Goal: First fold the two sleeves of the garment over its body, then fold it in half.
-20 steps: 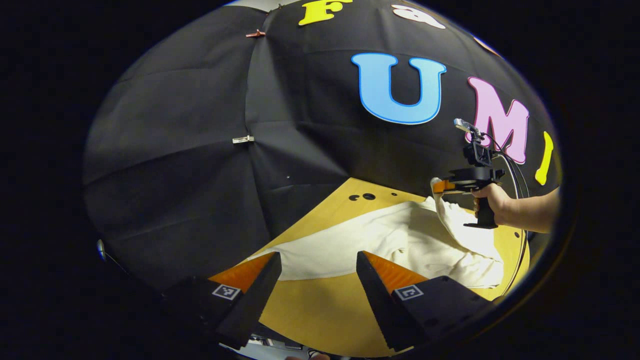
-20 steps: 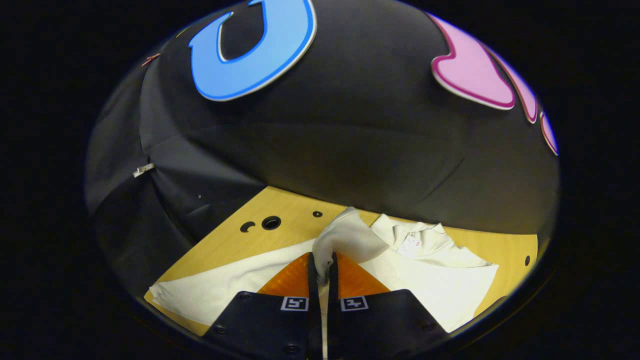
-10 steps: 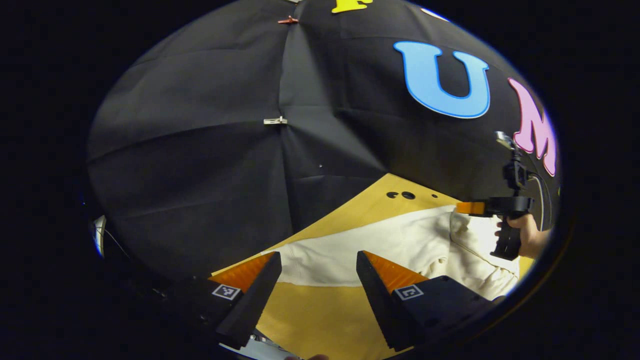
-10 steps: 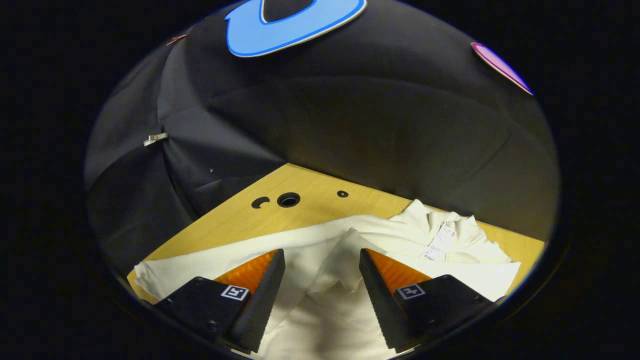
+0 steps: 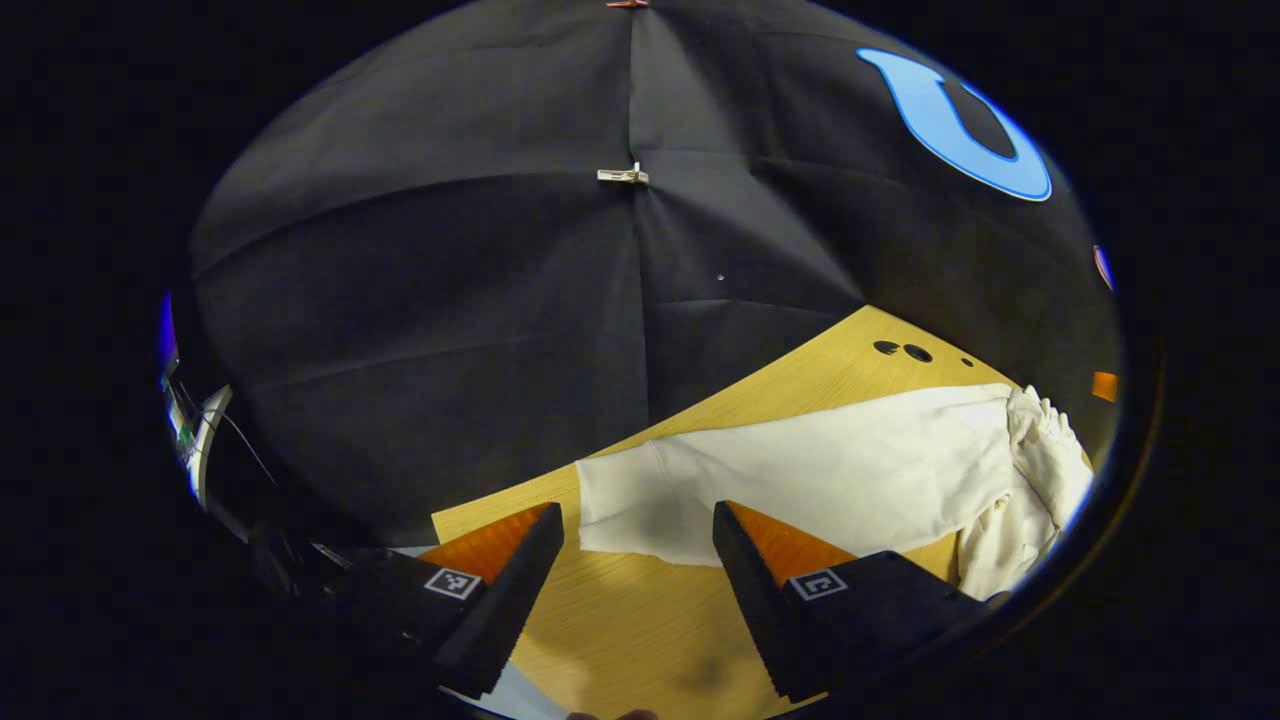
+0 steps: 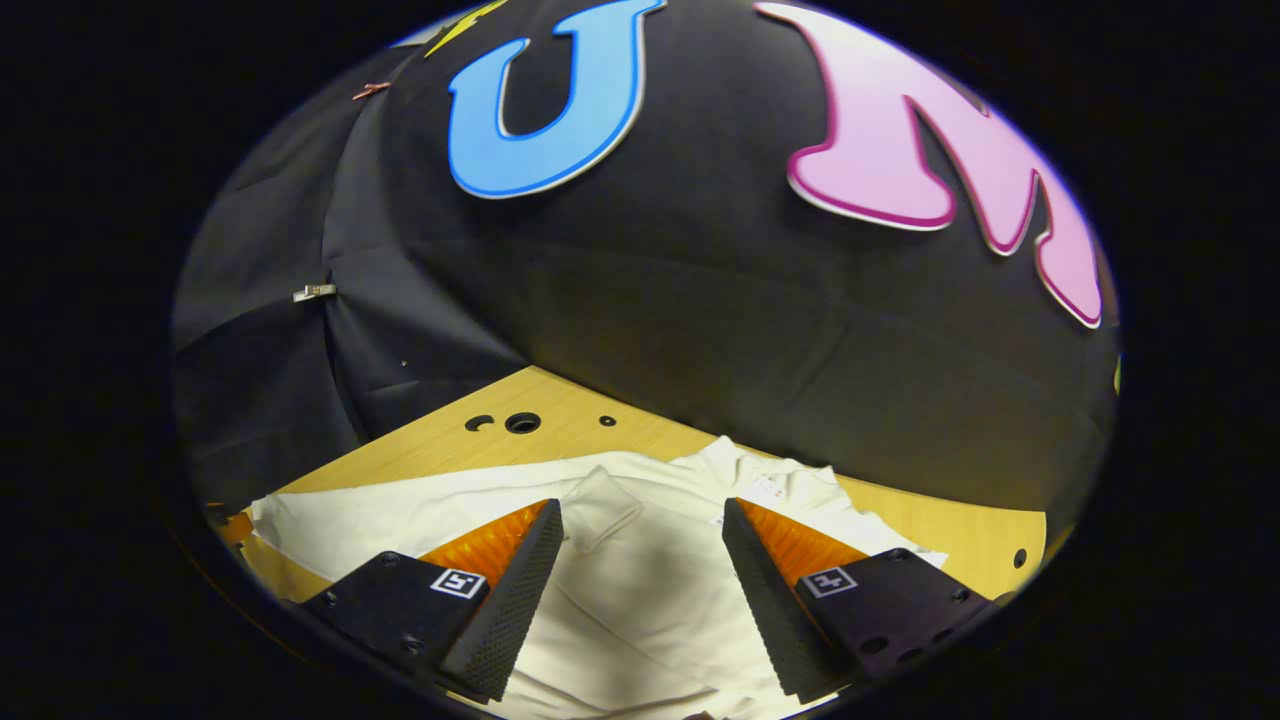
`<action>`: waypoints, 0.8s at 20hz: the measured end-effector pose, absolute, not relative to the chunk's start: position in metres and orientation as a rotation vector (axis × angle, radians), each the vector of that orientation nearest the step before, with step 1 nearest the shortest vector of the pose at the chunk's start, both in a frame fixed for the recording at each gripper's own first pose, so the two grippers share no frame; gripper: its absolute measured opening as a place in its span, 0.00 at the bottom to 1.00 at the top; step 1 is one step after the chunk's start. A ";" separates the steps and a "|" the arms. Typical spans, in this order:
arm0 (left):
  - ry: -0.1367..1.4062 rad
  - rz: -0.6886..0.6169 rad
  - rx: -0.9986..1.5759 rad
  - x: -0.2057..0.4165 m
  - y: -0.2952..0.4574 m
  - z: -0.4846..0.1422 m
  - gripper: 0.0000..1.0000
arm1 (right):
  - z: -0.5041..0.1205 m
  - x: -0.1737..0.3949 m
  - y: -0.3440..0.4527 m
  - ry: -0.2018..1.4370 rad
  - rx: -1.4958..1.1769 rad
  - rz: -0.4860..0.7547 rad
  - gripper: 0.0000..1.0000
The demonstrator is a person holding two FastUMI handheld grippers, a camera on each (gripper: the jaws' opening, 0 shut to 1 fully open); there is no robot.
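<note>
Both grippers (jaws apart) hover over garment [image 6: 640, 590].

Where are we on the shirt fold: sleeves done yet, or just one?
One sleeve of the cream long-sleeved garment looks folded over its body, lying between the open right gripper. The other sleeve lies stretched out flat on the light wooden table, with the open left gripper at its cuff end, holding nothing. Left: fold that sleeve in, then fold the garment in half.
</note>
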State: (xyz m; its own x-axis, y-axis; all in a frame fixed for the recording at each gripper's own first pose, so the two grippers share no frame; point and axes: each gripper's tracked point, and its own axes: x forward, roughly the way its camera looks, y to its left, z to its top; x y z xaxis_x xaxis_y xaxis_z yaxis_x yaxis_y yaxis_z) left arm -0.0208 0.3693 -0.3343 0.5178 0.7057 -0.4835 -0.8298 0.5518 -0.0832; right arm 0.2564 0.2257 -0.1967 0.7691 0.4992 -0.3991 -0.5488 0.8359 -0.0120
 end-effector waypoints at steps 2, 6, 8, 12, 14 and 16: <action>0.432 0.943 -0.339 -0.018 0.378 -0.343 0.96 | -0.187 0.256 0.194 0.393 -0.111 0.539 0.98; 0.471 0.926 -0.342 -0.007 0.382 -0.358 0.96 | -0.174 0.250 0.136 0.359 -0.131 0.475 0.98; 0.523 0.909 -0.320 -0.005 0.373 -0.368 0.92 | -0.170 0.243 0.111 0.347 -0.164 0.456 0.98; 0.509 0.864 -0.274 0.014 0.379 -0.371 0.81 | -0.176 0.232 0.083 0.358 -0.208 0.442 0.98; 0.503 0.809 -0.246 0.025 0.371 -0.370 0.64 | -0.185 0.226 0.076 0.372 -0.240 0.444 0.98; 0.513 0.787 -0.196 0.028 0.368 -0.372 0.46 | -0.187 0.222 0.074 0.373 -0.229 0.446 0.98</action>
